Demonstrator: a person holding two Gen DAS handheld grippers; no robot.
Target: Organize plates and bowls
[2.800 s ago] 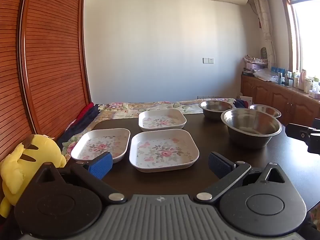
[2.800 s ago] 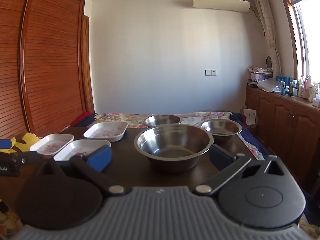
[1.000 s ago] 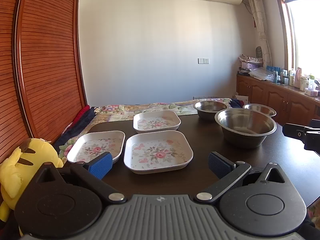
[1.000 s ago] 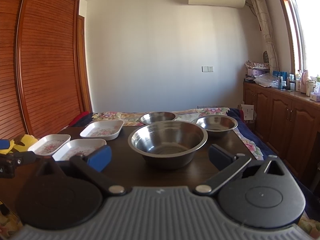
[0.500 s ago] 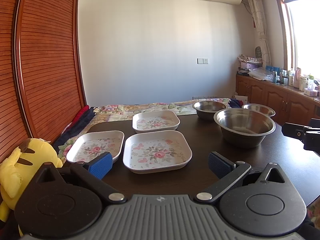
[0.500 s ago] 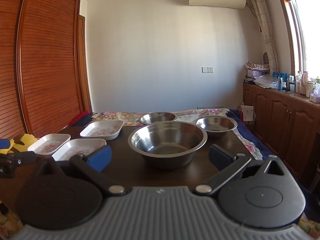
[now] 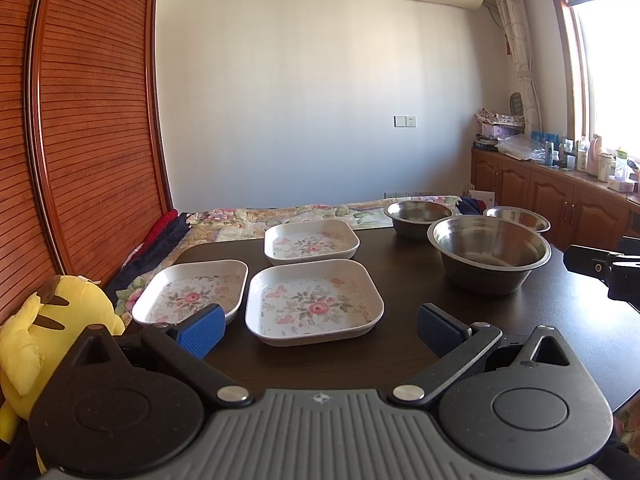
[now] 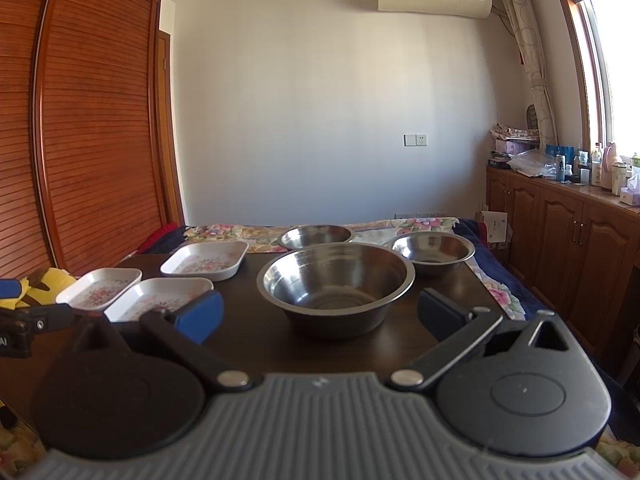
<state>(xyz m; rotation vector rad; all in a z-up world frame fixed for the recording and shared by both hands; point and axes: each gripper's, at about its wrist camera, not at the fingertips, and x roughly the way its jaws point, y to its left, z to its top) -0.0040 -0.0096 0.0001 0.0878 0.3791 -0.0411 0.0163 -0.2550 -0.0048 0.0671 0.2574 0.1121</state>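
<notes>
Three square white floral plates lie on the dark table (image 7: 404,280): a near one (image 7: 314,307), a left one (image 7: 191,297) and a far one (image 7: 311,242). To their right stand a large steel bowl (image 7: 489,253) and two smaller steel bowls (image 7: 418,217) (image 7: 517,217). My left gripper (image 7: 320,330) hangs open just short of the near plate, holding nothing. In the right wrist view the large bowl (image 8: 335,284) sits straight ahead of my open, empty right gripper (image 8: 320,314), with the small bowls (image 8: 317,236) (image 8: 433,253) behind it and the plates (image 8: 205,260) at left.
A yellow plush toy (image 7: 38,334) sits off the table's left edge by a slatted wooden wardrobe (image 7: 80,140). A bed with a floral cover (image 7: 304,214) lies behind the table. Wooden cabinets (image 8: 572,256) with bottles line the right wall.
Both grippers have barely shifted over the last second. Plates and bowls stay where they were, and both grippers remain open.
</notes>
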